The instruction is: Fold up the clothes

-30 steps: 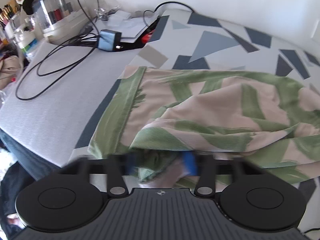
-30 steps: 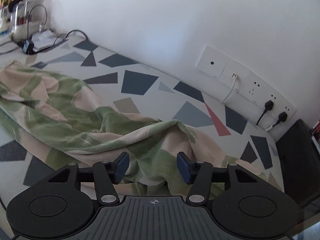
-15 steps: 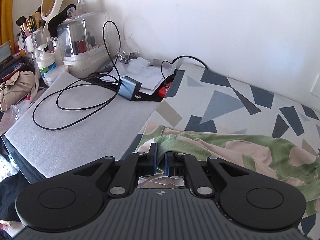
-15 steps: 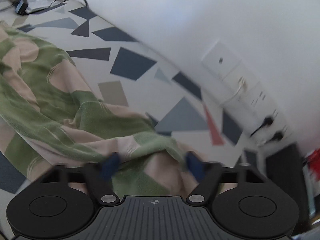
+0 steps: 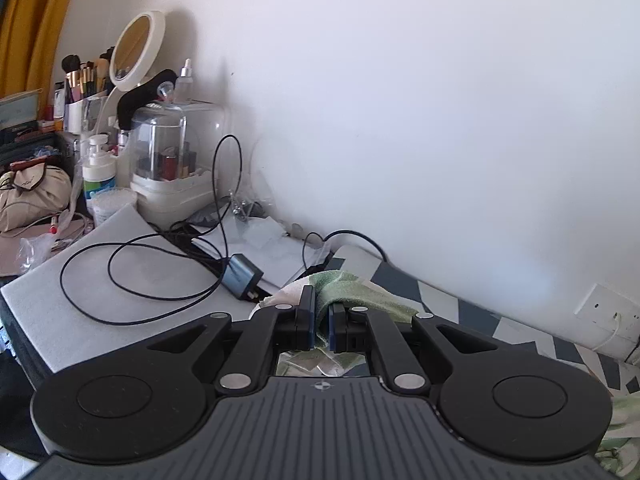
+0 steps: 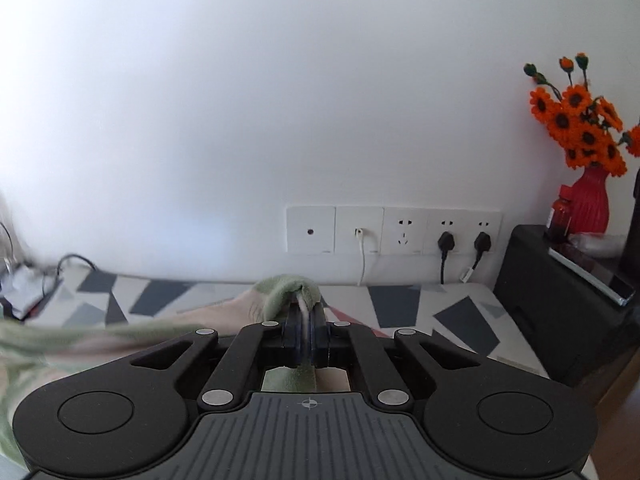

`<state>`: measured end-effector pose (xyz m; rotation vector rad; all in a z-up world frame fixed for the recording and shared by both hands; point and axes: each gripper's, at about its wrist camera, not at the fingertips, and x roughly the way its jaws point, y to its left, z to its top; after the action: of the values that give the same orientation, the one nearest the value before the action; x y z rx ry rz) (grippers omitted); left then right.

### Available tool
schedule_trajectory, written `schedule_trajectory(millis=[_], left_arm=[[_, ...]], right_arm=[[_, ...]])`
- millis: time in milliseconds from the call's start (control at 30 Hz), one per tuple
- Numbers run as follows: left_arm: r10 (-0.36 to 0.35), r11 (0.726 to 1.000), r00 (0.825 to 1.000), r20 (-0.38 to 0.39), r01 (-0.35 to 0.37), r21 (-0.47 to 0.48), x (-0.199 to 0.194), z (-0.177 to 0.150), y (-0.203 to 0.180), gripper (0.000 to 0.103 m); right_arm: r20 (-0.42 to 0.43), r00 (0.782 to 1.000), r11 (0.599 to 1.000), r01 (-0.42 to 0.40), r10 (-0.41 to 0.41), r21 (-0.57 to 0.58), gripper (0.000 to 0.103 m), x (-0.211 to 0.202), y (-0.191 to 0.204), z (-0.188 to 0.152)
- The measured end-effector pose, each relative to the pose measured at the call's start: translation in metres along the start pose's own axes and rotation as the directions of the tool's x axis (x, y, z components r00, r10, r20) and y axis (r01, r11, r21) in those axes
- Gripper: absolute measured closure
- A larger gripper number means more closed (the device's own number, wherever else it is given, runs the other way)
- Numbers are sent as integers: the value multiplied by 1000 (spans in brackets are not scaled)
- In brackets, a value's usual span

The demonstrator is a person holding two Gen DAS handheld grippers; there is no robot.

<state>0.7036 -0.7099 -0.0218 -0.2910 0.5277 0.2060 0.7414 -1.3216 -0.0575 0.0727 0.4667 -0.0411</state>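
Left gripper [image 5: 320, 322]: clamped tight on a green fold of the garment [image 5: 360, 292]
Right gripper [image 6: 305, 330]: pinched on the garment's edge [image 6: 286, 292]
Garment: lifted above the patterned bed [image 6: 404, 304], draping left between both grippers

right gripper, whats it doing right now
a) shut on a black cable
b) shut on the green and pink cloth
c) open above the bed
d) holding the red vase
b: the right gripper has its fingers pressed together on a fold of the green and pink cloth, which bunches up just past the tips.
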Motion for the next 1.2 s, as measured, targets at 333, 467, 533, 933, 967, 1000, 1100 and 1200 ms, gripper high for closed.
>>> schedule_trajectory(millis=[333, 467, 533, 933, 967, 1000, 1100, 1200], left_arm=[[-41, 995, 999, -3, 42, 91, 88, 45, -60, 97], [-7, 992, 991, -134, 24, 122, 150, 48, -79, 65], [32, 982, 979, -203, 7, 191, 163, 32, -88, 35], [-18, 946, 864, -504, 177, 270, 95, -96, -61, 30], [-30, 954, 855, -518, 179, 240, 86, -99, -58, 30], [-43, 961, 846, -532, 180, 209, 77, -101, -55, 29], [-113, 956, 842, -528, 237, 174, 49, -105, -61, 18], [-58, 943, 871, -488, 208, 260, 42, -114, -75, 11]], right_arm=[[-21, 998, 998, 58, -58, -13, 100, 92, -2, 42], [-27, 991, 989, 135, -133, 68, 80, 142, -8, 60], [-39, 989, 987, 146, -143, 73, 68, 153, -9, 61], [-182, 973, 977, 166, -140, 136, 57, 98, -54, -46], [-180, 975, 982, 153, -132, 110, 57, 93, -48, -56], [-177, 977, 987, 139, -123, 82, 57, 88, -43, -66], [-184, 979, 996, 77, -85, -54, 57, 88, -15, -88], [-199, 978, 988, 37, -67, -153, 57, 101, 5, -104]])
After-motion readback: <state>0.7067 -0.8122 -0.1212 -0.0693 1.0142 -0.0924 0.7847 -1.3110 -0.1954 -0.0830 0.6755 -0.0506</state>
